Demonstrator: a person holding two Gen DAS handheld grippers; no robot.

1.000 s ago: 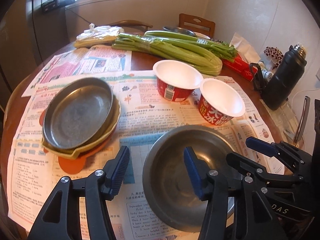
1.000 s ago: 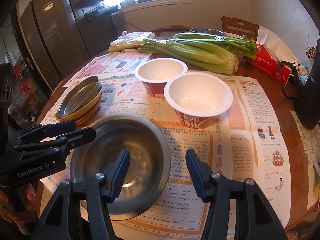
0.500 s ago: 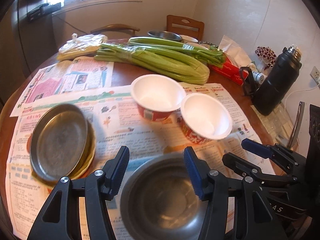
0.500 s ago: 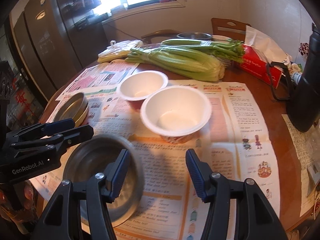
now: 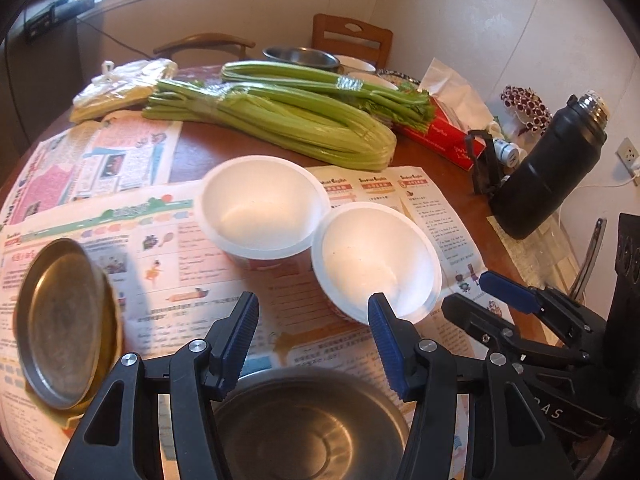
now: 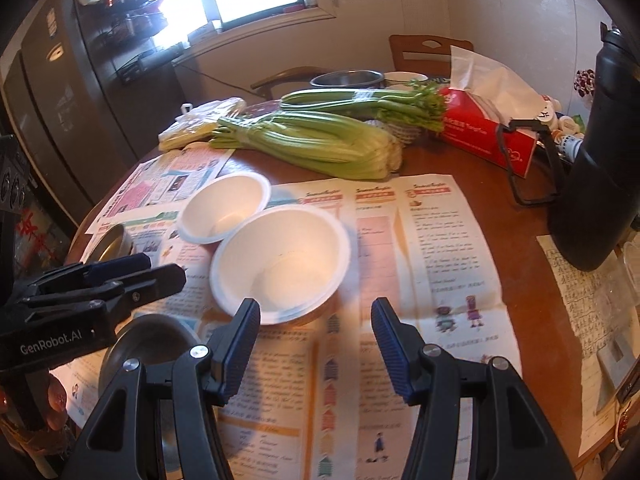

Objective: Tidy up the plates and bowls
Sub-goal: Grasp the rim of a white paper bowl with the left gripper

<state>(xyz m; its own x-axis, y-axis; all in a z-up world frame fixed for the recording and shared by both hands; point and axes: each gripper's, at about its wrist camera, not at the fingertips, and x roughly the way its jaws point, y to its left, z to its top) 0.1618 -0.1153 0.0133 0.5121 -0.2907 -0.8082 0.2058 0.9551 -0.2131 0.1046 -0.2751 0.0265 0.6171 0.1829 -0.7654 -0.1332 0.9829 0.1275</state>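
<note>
Hovering over the newspaper, I have my left gripper (image 5: 310,338) and right gripper (image 6: 316,338) part open, empty. One steel bowl (image 5: 312,424) sits bottom centre; plates (image 5: 60,324) stack at left. Two white bowls (image 5: 262,206) touch mid-frame. Beyond: celery (image 5: 280,120), flask (image 5: 548,172).

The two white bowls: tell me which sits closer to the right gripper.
The white bowl just ahead of the right gripper, toward the black flask. The other bowl sits behind it, nearer the celery.
</note>
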